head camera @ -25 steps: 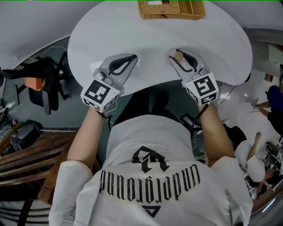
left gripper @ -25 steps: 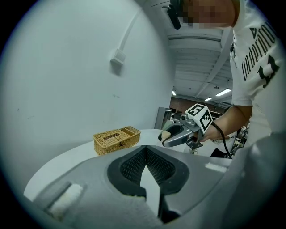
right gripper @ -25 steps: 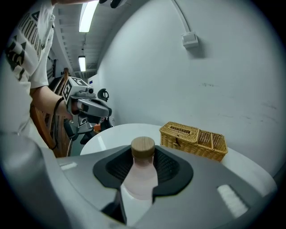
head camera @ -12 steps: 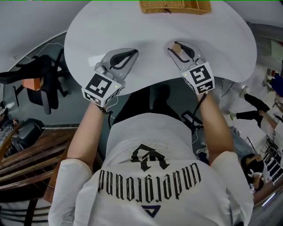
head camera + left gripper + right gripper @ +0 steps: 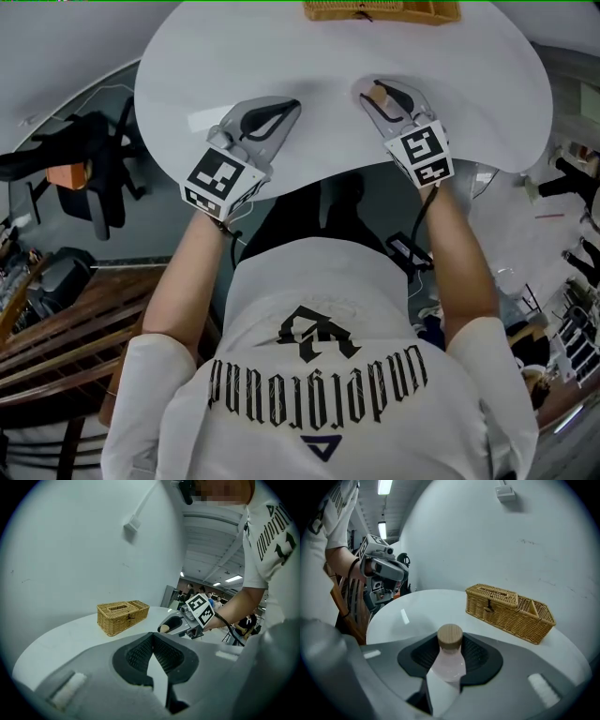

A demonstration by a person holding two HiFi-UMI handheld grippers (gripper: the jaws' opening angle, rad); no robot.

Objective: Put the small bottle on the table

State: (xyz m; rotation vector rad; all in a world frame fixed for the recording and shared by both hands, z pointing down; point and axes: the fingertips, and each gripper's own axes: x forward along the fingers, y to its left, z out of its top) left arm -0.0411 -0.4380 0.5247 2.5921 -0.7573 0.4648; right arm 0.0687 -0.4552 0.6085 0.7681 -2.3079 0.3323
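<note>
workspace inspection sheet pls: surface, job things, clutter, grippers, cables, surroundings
surface: white round table, bare apart from one basket.
job's things: small pale pink bottle with a wooden stopper, between the right jaws over the table's near part; whether it touches the table cannot be told.
clutter: woven wicker basket at the table's far edge, apart from both grippers.
grippers: left hand-held gripper has its jaws together with nothing between them; right hand-held gripper is closed on the bottle.
cables: thin black cable hanging from the right gripper along the forearm.
surroundings: black chair to the left of the table, wooden slats on the floor.
</note>
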